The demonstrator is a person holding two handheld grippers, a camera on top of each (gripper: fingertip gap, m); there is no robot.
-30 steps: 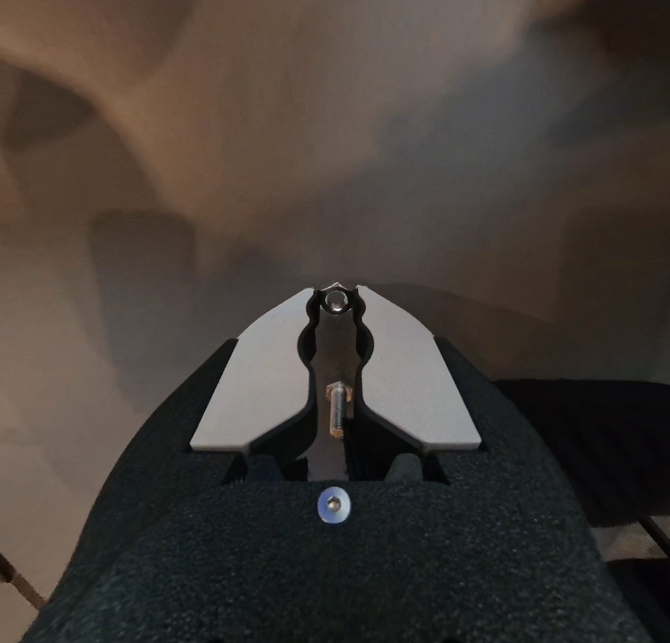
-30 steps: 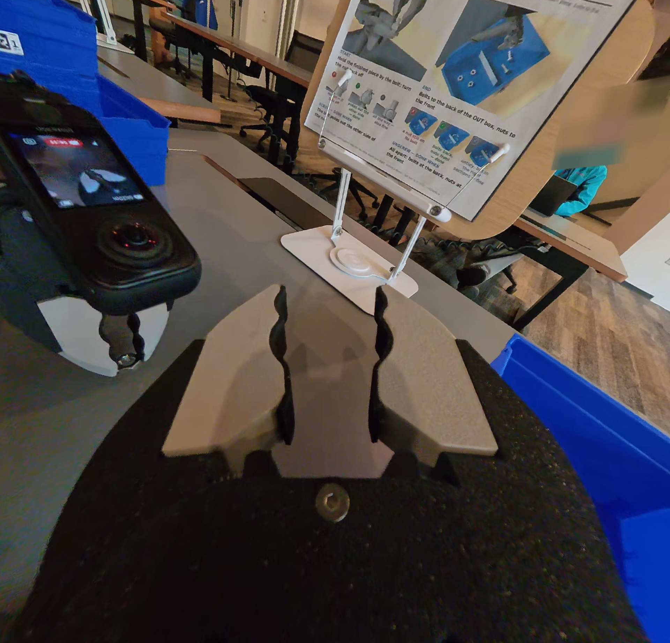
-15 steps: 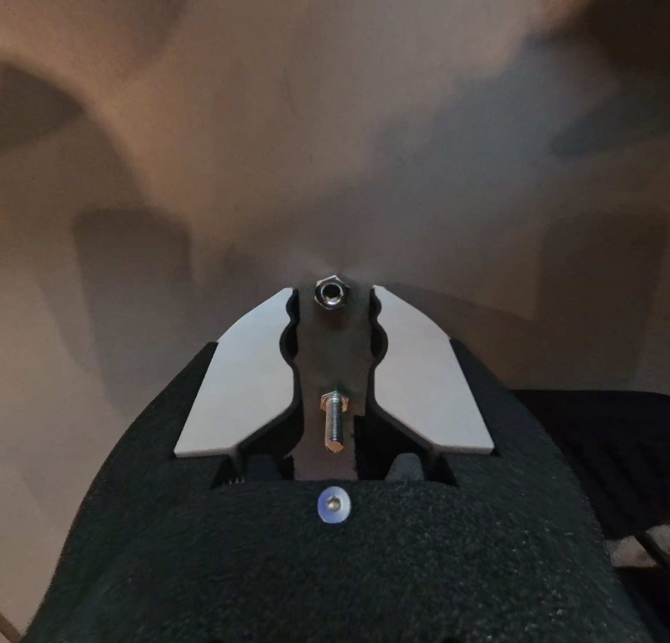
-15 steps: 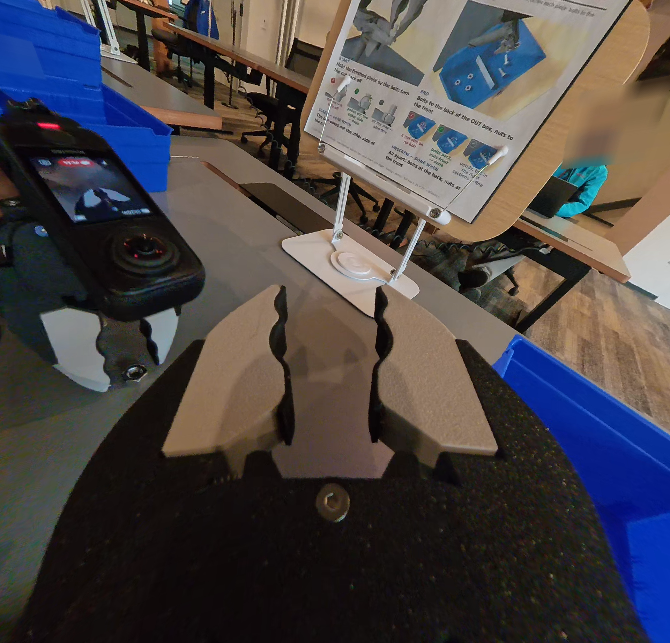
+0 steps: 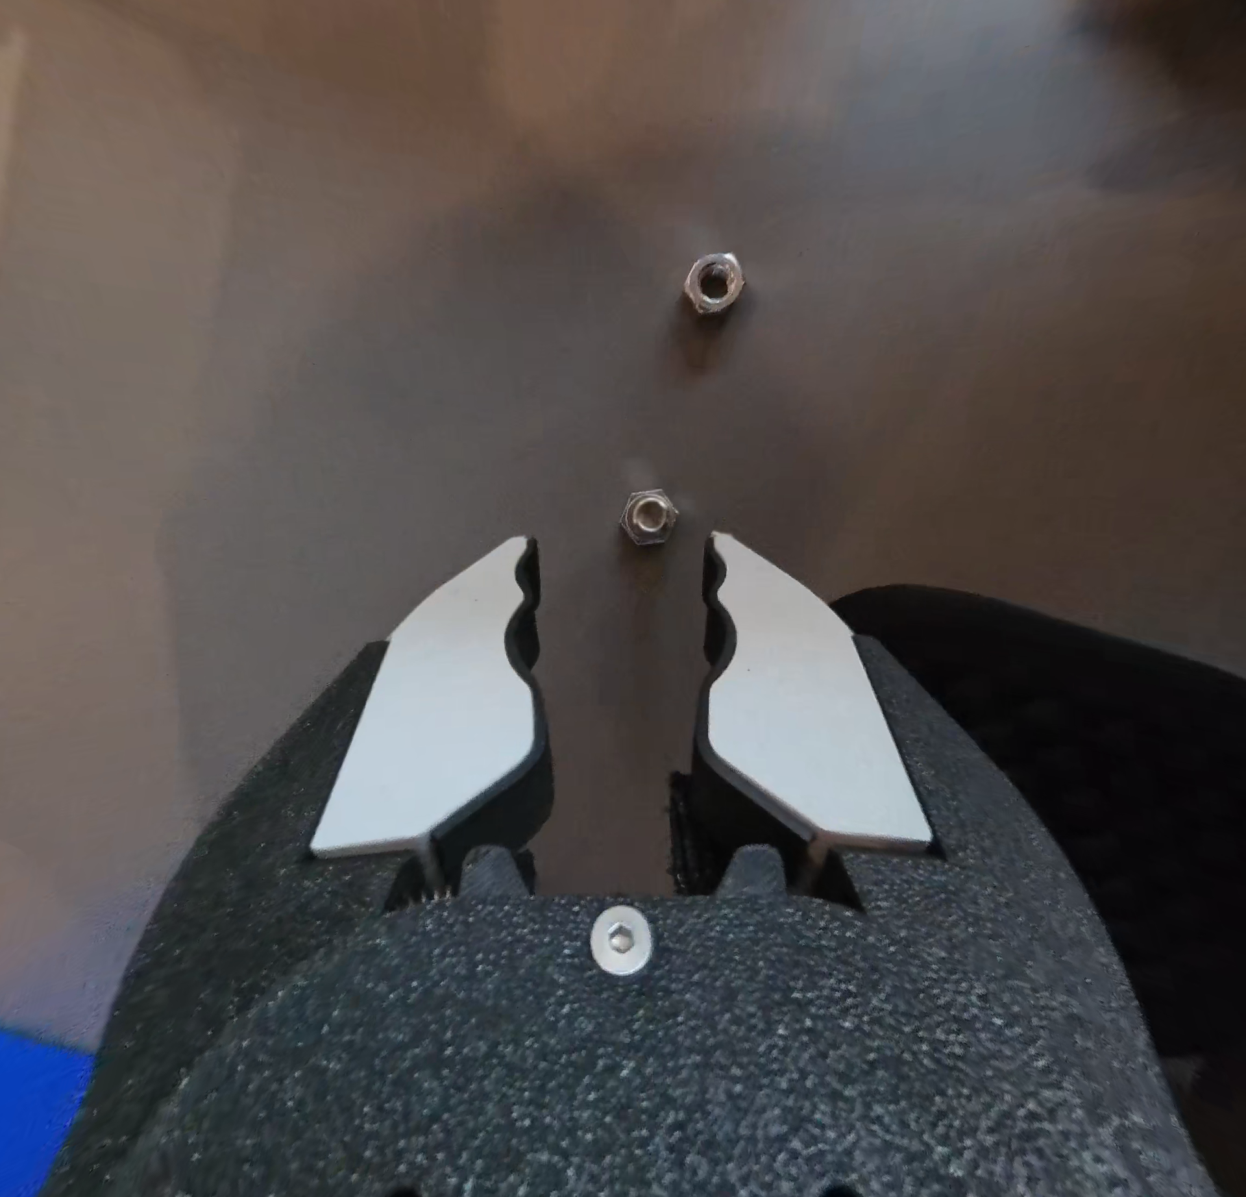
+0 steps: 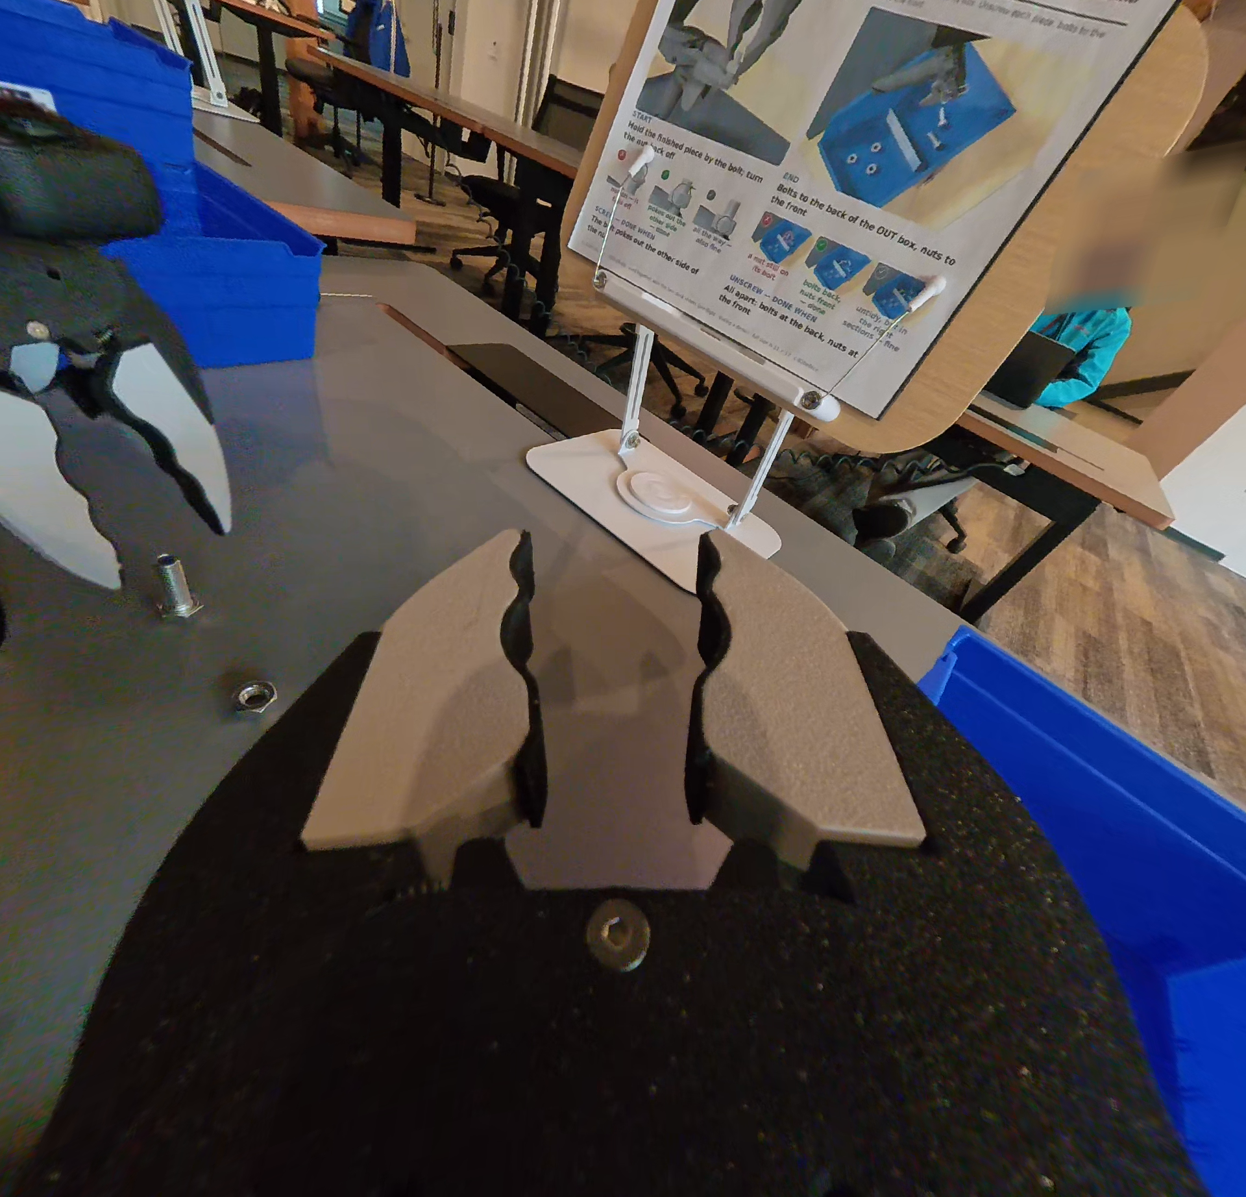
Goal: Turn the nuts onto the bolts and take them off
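A silver bolt (image 5: 648, 518) stands upright on its head on the grey table (image 5: 337, 355), just beyond my left gripper's fingertips. A loose silver nut (image 5: 715, 283) lies flat a little farther on. My left gripper (image 5: 620, 544) is open and empty above the table. In the right wrist view the bolt (image 6: 176, 588) stands under the left gripper (image 6: 165, 554), and the nut (image 6: 254, 696) lies left of my right gripper (image 6: 612, 544). The right gripper is open and empty, low over the table.
A white stand (image 6: 650, 490) holding an instruction sheet (image 6: 843, 153) stands on the table ahead of the right gripper. A blue bin (image 6: 1079, 794) is at the right, more blue bins (image 6: 222, 274) at the far left. A person sits at a desk behind. About 25 cm separates my left fingertips from my right. From the left gripper's tips to the nut (image 6: 254, 696) is close to 8 cm. It is also in sight in the left wrist view (image 5: 710, 286).
My left gripper has opened, let go of the bolt so it stands on the table, and drawn back upward. The nut has come into view. The right gripper has barely moved.
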